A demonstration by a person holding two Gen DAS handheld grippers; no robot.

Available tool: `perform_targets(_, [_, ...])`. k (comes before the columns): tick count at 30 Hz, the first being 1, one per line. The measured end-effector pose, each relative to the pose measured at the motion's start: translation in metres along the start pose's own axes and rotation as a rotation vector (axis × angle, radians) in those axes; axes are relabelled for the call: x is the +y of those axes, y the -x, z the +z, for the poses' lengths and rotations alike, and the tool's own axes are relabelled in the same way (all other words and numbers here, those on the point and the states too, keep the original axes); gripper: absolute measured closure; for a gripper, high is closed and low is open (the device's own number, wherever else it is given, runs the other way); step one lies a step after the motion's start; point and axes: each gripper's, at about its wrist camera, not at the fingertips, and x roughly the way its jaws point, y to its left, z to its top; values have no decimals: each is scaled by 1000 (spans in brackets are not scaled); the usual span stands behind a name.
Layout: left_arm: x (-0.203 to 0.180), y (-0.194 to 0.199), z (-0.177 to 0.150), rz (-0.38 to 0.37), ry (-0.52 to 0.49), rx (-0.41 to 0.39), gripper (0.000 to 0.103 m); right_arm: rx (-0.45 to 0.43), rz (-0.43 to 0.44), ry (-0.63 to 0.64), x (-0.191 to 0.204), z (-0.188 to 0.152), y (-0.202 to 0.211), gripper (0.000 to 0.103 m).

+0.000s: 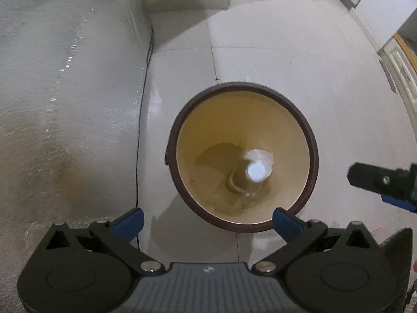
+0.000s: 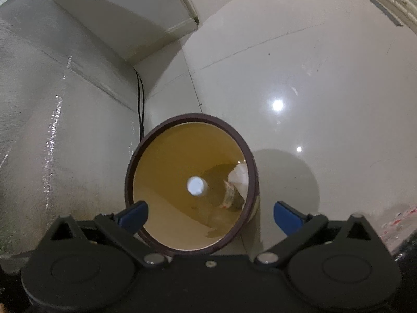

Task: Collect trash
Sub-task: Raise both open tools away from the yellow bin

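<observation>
Bin sitting mid-frame on tiled floor, bottle and crumpled paper lying inside. Left tongs and right tongs both hanging spread, empty. Cable running along wall, left. Bottle label blurred.
</observation>
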Motion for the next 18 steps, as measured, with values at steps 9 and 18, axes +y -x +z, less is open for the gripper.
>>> perform_targets(9, [7, 44, -18, -5, 5, -49, 0, -40, -1, 57, 11, -18, 42, 0])
perform_targets(18, [12, 90, -47, 4, 10, -122, 0, -104, -28, 114, 20, -44, 83, 0])
